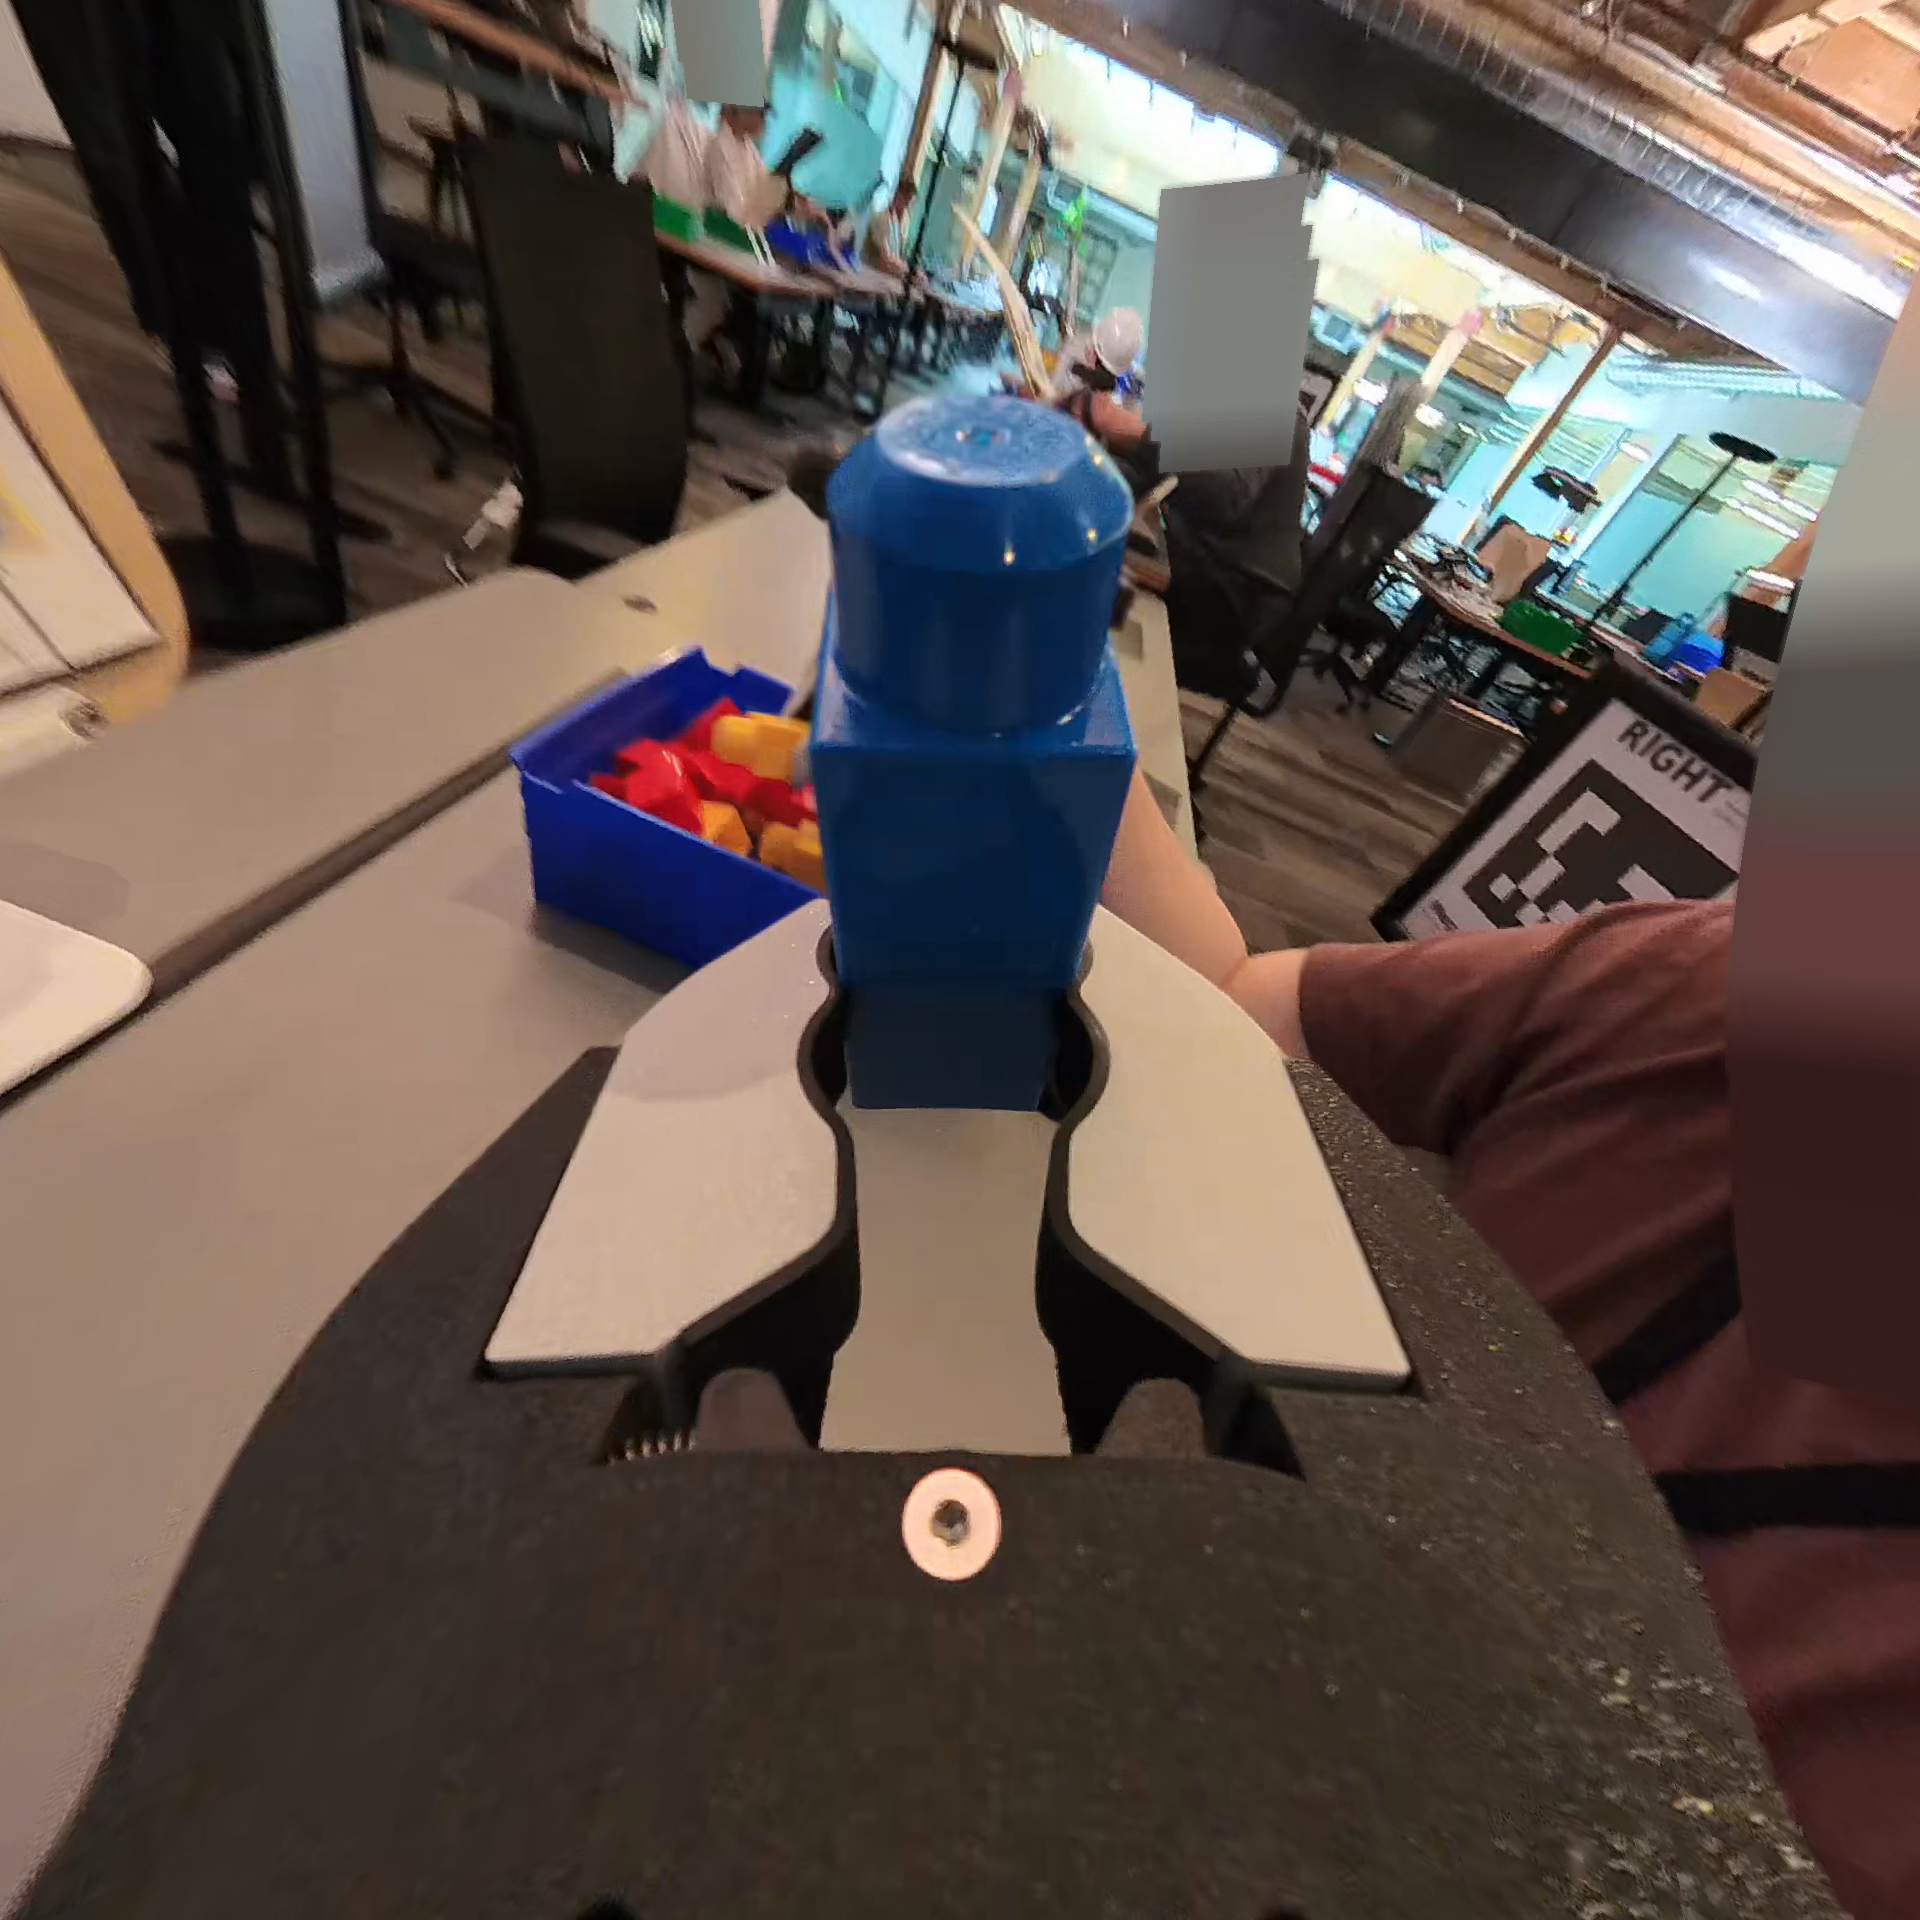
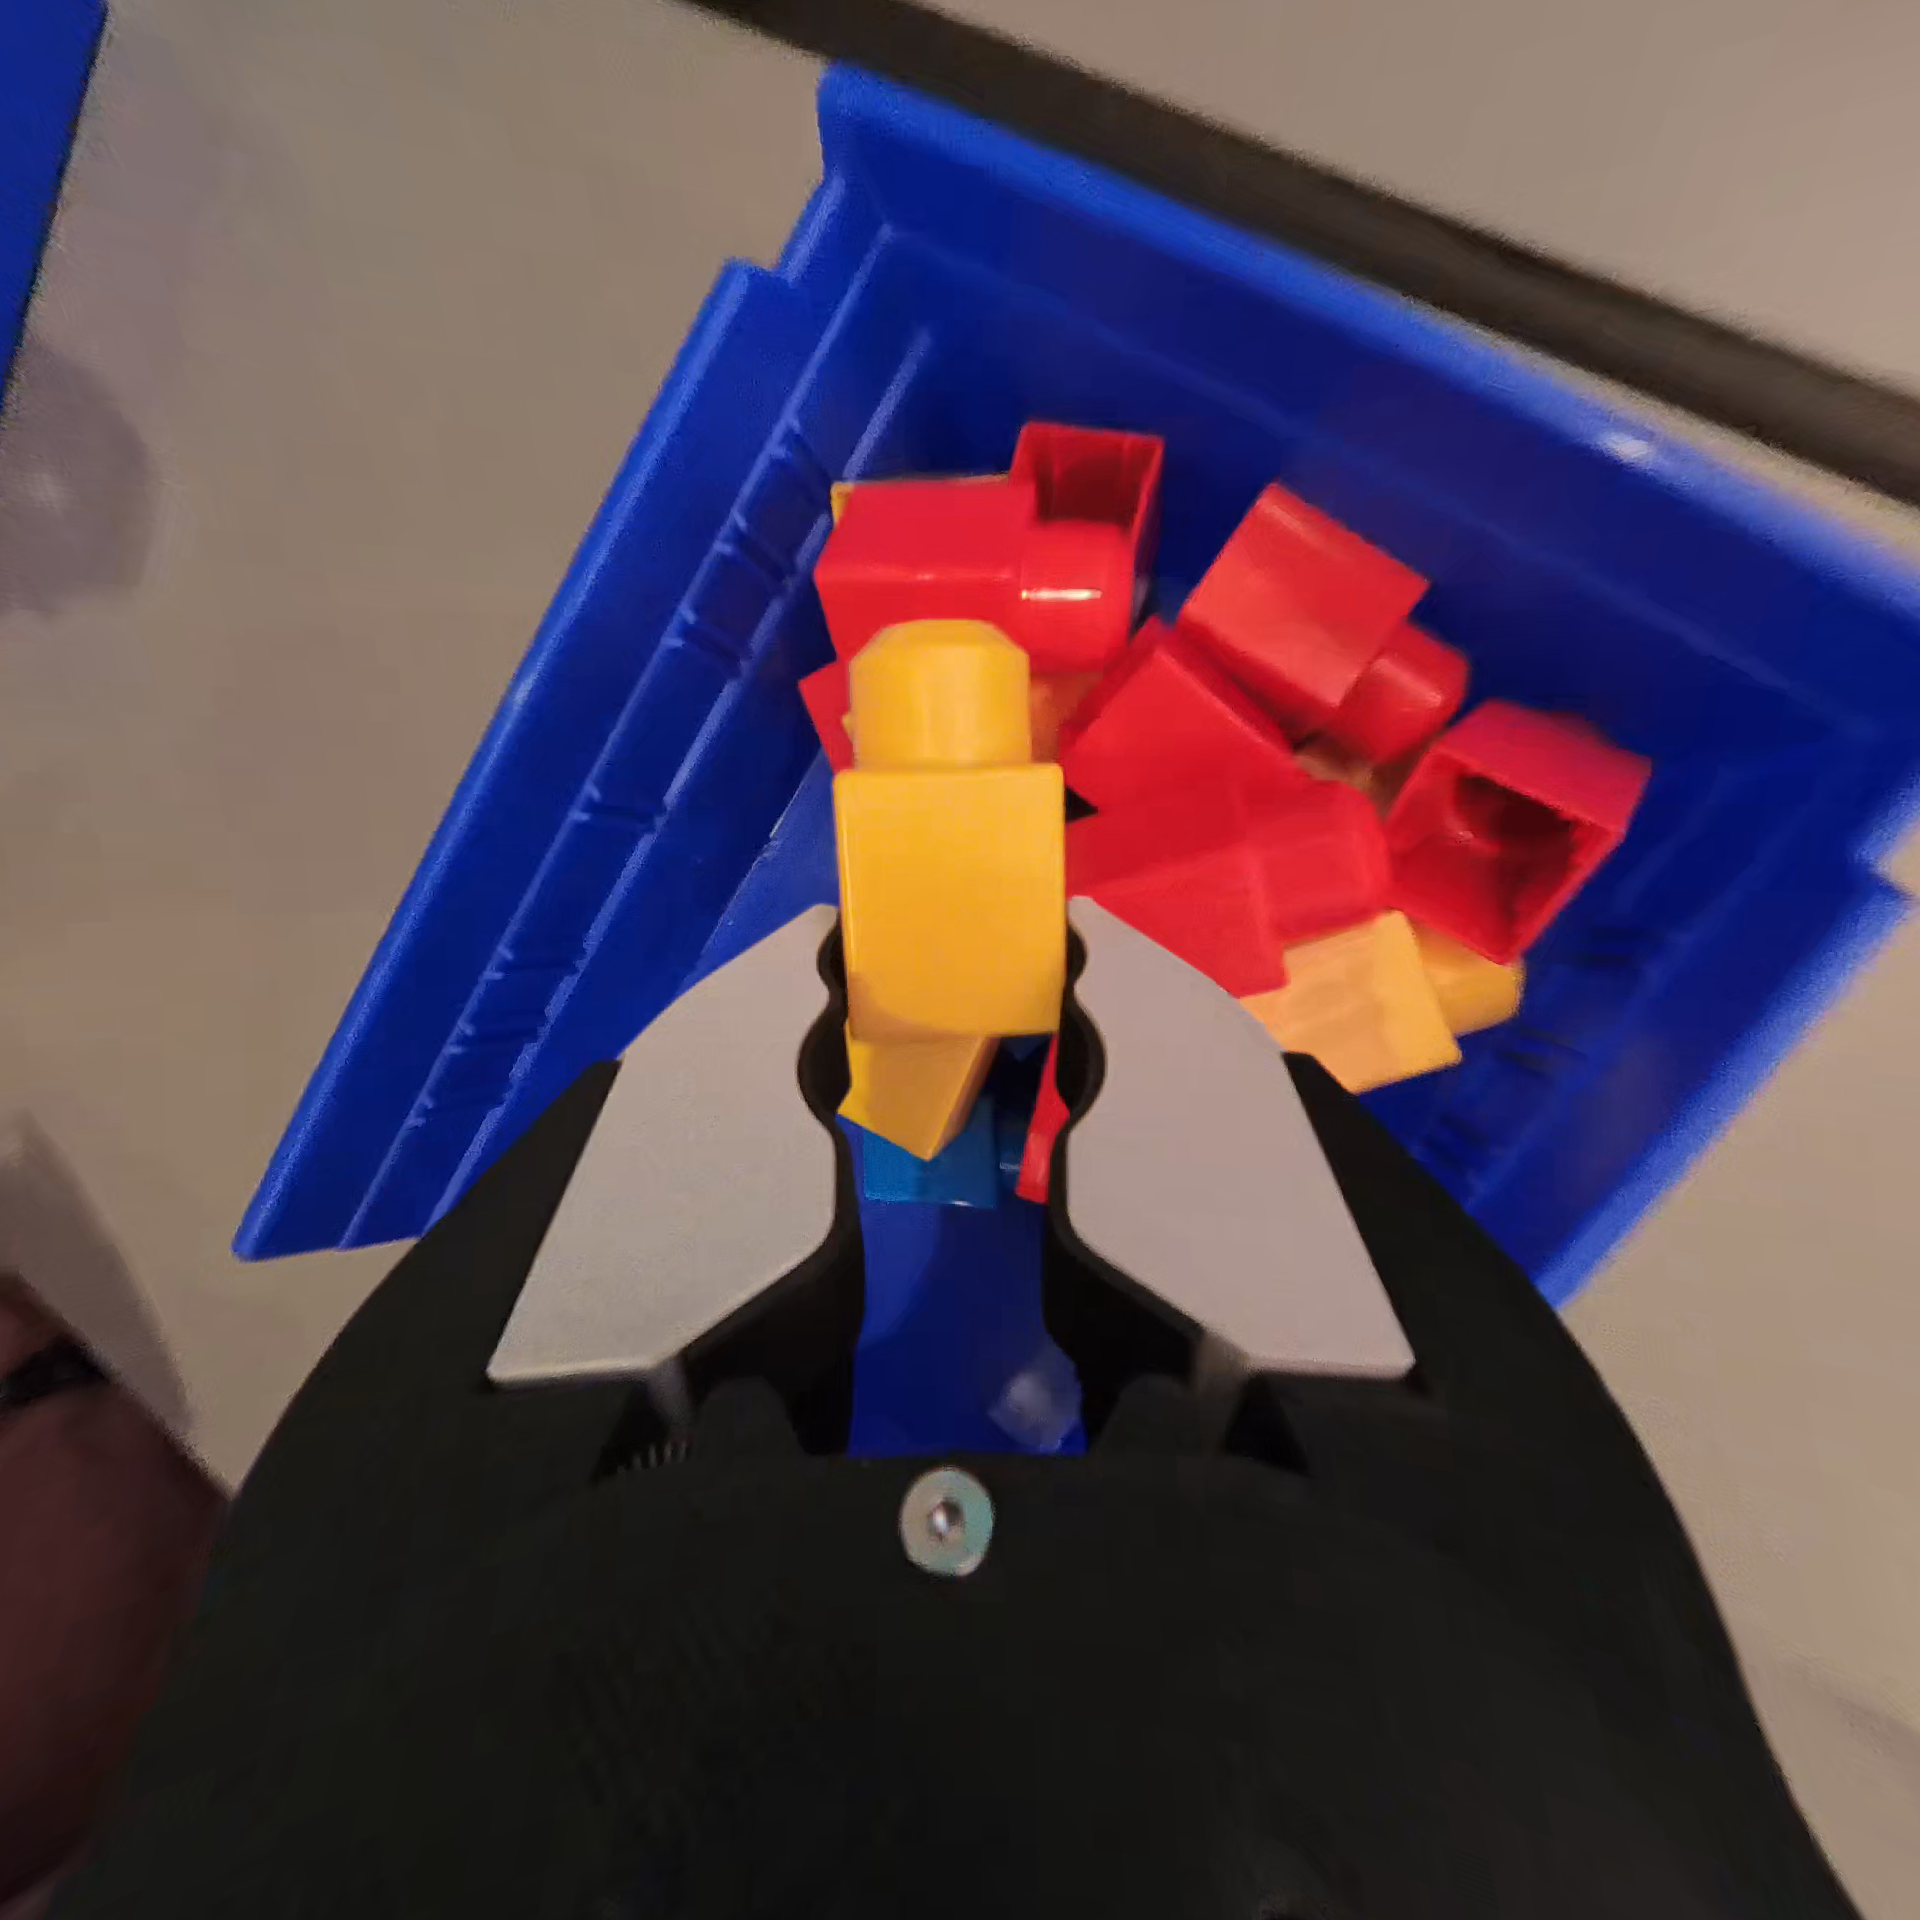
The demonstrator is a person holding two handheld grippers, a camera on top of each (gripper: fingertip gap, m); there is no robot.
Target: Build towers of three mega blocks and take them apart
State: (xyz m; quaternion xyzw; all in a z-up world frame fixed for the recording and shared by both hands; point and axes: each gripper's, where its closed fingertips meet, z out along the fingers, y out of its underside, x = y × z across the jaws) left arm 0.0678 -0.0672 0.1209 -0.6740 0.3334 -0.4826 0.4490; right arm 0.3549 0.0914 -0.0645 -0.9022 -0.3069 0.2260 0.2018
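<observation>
- Left gripper [image 1: 951, 997] clenched on blue block [image 1: 971, 831], both pads pressed on its lower sides, stud end pointing up and away.
- Held off the grey tabletop [image 1: 312, 1039], above its near part; block upright, slightly blurred.
- Bare forearm and maroon sleeve [image 1: 1507, 1039] just right of the left gripper, reaching toward the far edge behind the blue block.
- Blue bin [image 1: 644, 862] beyond the blue block, on the tabletop toward its far edge, left of the block in the left wrist view; red and yellow blocks piled inside.
- White object [image 1: 52, 987] at the left edge of the tabletop, cut off by the frame, kind unclear.
- Framed black-and-white marker board [image 1: 1579, 831] standing off the right edge of the tabletop.
- Far background: desks, chairs, workshop room, blurred.
- Right gripper [image 2: 951, 987] over the blue bin, looking down into it, clamped on yellow block [image 2: 951, 883], pads against its two sides, stud pointing away.
- Second yellow piece just under the held one between the fingers; attached or loose, cannot tell.
- Red blocks [image 2: 1226, 810] heaped right of and beyond the yellow block, several on their sides, two with hollow undersides showing.
- More yellow blocks [image 2: 1361, 997] low on the right of the pile, near the bin's right wall.
- Small light-blue block [image 2: 935, 1174] at the bin bottom, near side, seen between the fingers.
- Dark seam [image 2: 1455, 281] in the tabletop beyond the bin's far wall.
</observation>
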